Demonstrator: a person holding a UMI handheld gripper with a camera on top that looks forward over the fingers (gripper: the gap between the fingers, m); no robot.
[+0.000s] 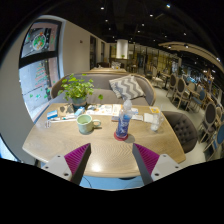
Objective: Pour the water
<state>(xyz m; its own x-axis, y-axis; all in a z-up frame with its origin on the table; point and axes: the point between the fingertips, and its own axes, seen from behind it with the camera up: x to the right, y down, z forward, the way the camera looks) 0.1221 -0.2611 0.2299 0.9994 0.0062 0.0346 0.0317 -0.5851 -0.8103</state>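
A clear plastic water bottle with a blue label stands upright near the middle of a light wooden table. Left of it sits a pale green mug. A clear glass stands to the bottle's right. My gripper is open, its two magenta pads spread wide over the table's near edge. Nothing is between the fingers. The bottle is well beyond them, roughly in line with the gap.
A potted green plant stands at the table's far left, with papers next to it. A grey sofa with a patterned cushion lies behind the table. A dark chair is on the right. Posters hang on the left wall.
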